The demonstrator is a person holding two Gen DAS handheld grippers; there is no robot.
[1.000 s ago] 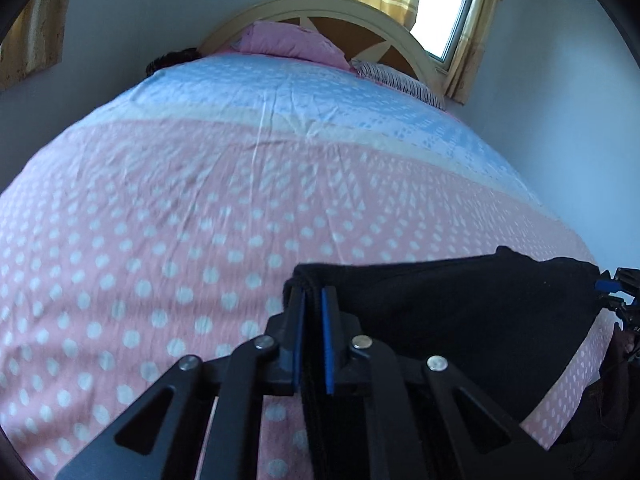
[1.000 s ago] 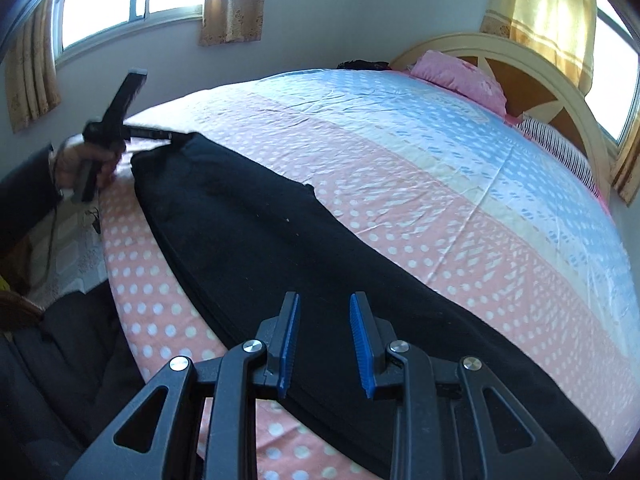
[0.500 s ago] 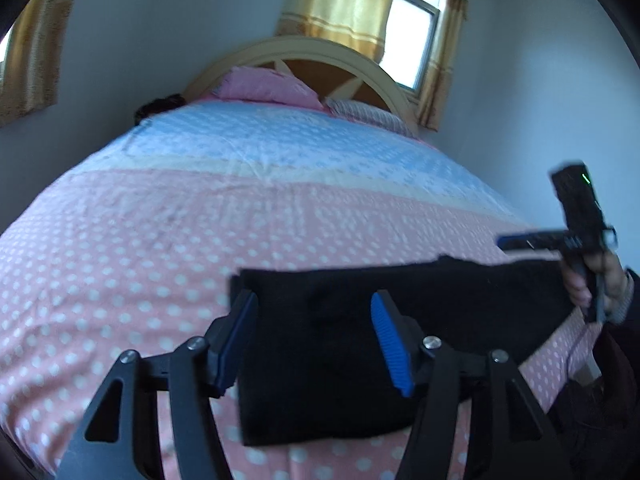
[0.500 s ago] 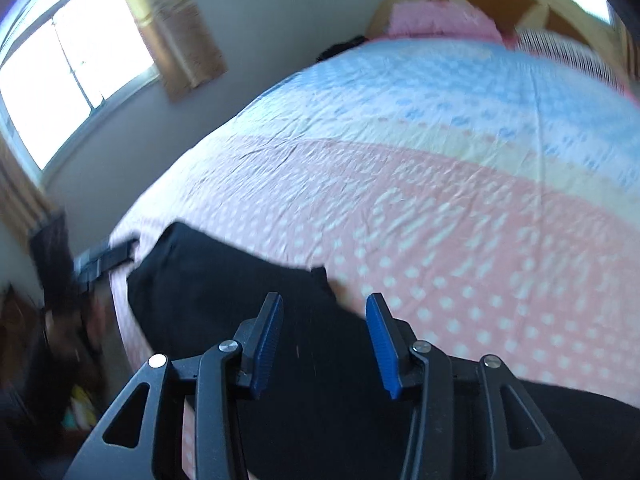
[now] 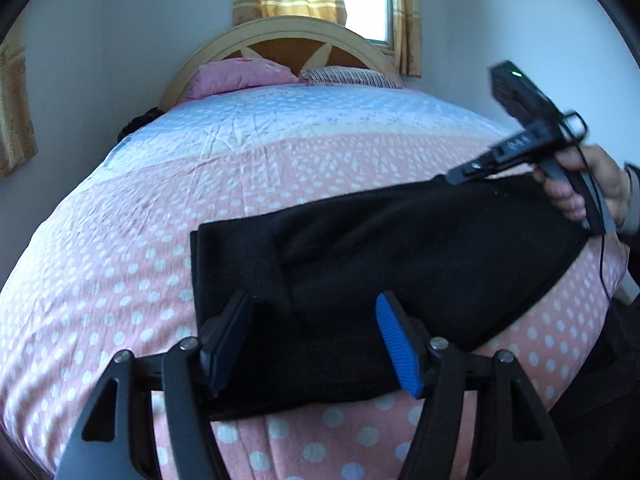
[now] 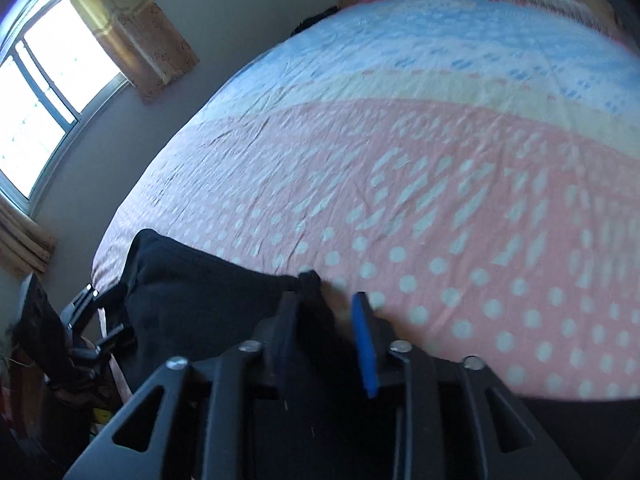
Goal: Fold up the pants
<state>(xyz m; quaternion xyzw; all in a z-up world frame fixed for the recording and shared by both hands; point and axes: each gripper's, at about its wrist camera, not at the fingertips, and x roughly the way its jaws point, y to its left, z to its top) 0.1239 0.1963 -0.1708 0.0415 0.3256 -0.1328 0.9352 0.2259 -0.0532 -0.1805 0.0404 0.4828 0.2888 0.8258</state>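
Black pants point(image 5: 400, 248) lie folded on the pink dotted bedspread point(image 5: 120, 260), close to the bed's near edge. My left gripper point(image 5: 312, 340) is open, its fingers spread wide over the near left part of the pants and holding nothing. In the left wrist view a hand point(image 5: 592, 188) holds the right gripper point(image 5: 462, 172) at the far right edge of the pants. In the right wrist view my right gripper point(image 6: 326, 336) is open, with a corner of the pants point(image 6: 200, 300) lying between its fingers. The left gripper point(image 6: 92, 300) shows dimly at the left.
A pink pillow point(image 5: 240, 76) and a striped pillow point(image 5: 344, 76) lie by the curved headboard point(image 5: 288, 36). A dark item point(image 5: 136, 124) sits at the bed's far left side. There is a curtained window point(image 6: 40, 80) on the left wall. The bedspread turns blue point(image 6: 440, 40) farther back.
My left gripper let go of the pants' edge, opened wide and drew back. My right gripper moved to the pants' far corner, and its fingers have come closer together.
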